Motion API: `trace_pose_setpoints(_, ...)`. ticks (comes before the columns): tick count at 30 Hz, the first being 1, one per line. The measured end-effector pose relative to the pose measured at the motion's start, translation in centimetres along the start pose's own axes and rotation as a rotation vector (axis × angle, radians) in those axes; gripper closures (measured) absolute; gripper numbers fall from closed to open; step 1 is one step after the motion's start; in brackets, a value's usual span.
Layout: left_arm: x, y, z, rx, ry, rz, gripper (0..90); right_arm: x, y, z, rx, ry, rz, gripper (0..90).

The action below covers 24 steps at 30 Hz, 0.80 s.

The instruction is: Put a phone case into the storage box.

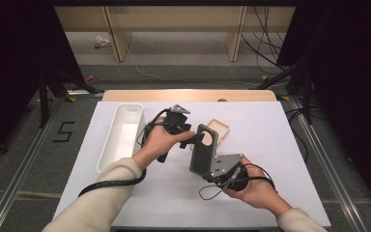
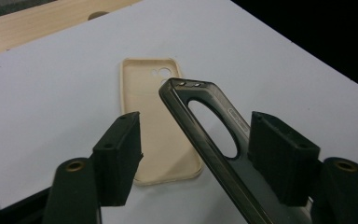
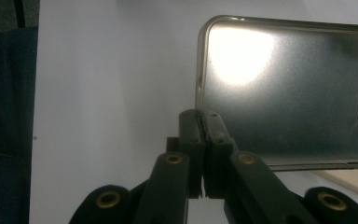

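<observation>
Right now my right gripper (image 1: 211,170) is clenched on the bottom edge of the dark phone case (image 1: 203,151), holding it upright above the white table (image 1: 270,145) with its long axis tilting up and away from me. In the right gripper view the two jaws are pressed together on the rim of the case. My left gripper (image 2: 193,156) is released, its jaws standing on either side of the case's top end by the camera cut-out, one pad (image 2: 279,156) seemingly touching or nearly touching the case, the other apart from it. I judge the left is the hand to close, across the thin wall. Behind it the beige case (image 2: 161,121) lies flat on the table, and the white bin (image 1: 121,135) sits well to the left.
</observation>
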<state>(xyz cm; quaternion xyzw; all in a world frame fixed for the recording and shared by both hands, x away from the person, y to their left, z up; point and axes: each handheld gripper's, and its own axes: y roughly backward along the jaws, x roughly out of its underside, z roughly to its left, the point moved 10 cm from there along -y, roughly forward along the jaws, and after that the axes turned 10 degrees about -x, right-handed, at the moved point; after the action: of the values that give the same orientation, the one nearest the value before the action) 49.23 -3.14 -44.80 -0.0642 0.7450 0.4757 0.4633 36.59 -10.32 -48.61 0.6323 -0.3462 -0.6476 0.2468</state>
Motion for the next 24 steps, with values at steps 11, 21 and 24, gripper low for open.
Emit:
trace_pose_setpoints(11,-0.4,-1.2,0.4,-0.001,0.059,0.055,49.5,-0.2,-0.1,0.2,0.005,0.021,0.007,88.8)
trace_pose_setpoints(21,-0.6,-1.2,0.7,-0.005,0.108,0.079,64.1,-0.3,-0.1,0.3,0.01,0.035,0.014,88.8)
trace_pose_setpoints(24,-0.5,-1.2,0.7,0.002,0.127,0.093,66.7,-0.4,-0.2,0.4,0.009,0.04,0.017,88.8)
